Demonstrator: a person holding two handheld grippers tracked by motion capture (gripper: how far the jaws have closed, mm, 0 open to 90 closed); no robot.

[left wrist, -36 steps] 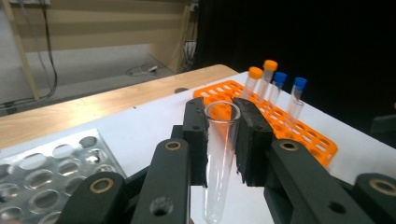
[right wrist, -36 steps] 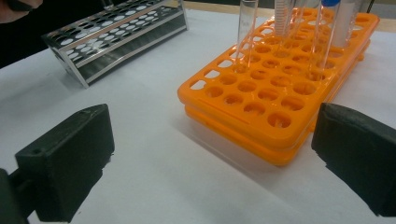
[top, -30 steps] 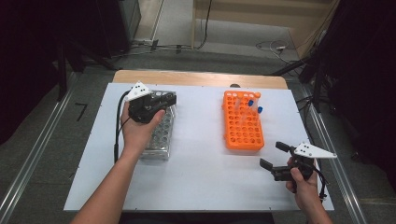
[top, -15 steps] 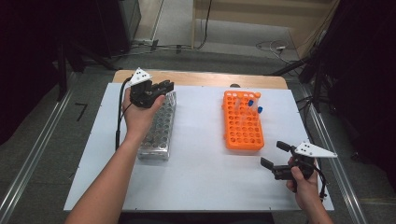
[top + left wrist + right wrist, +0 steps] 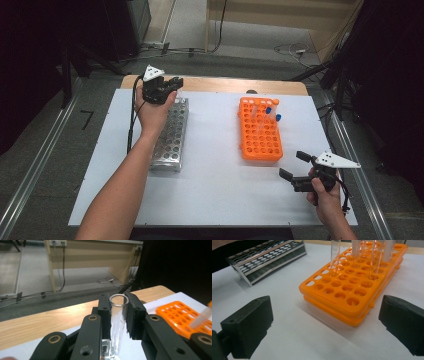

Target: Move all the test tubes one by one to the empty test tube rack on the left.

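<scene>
Left tongs: the left gripper [image 5: 119, 312], over the far end of the metal rack [image 5: 170, 134] near the table's far left corner, is clamped on a clear glass tube [image 5: 118, 315]; the pads press on it from both sides just below its open rim.

Glass tube: upright between the jaws, mouth up and uncapped, its lower end just over the shiny top of the metal rack; whether it sits in a hole I cannot tell.

Right tongs: the right gripper [image 5: 295, 167], held near the table's near right corner, has its jaws spread wide with nothing between them, pointing toward the orange rack [image 5: 352, 287].

Metal rack: lies lengthwise along the left half of the white table [image 5: 220, 165], its rows of round holes facing up, the person's left forearm above it.

Orange rack: sits on the right half of the table, well apart from the metal one, just beyond the right gripper's jaws.

Other tubes: several clear tubes [image 5: 335, 255] stand in the orange rack's far rows, and two blue caps [image 5: 273, 113] show at its far right corner.
</scene>
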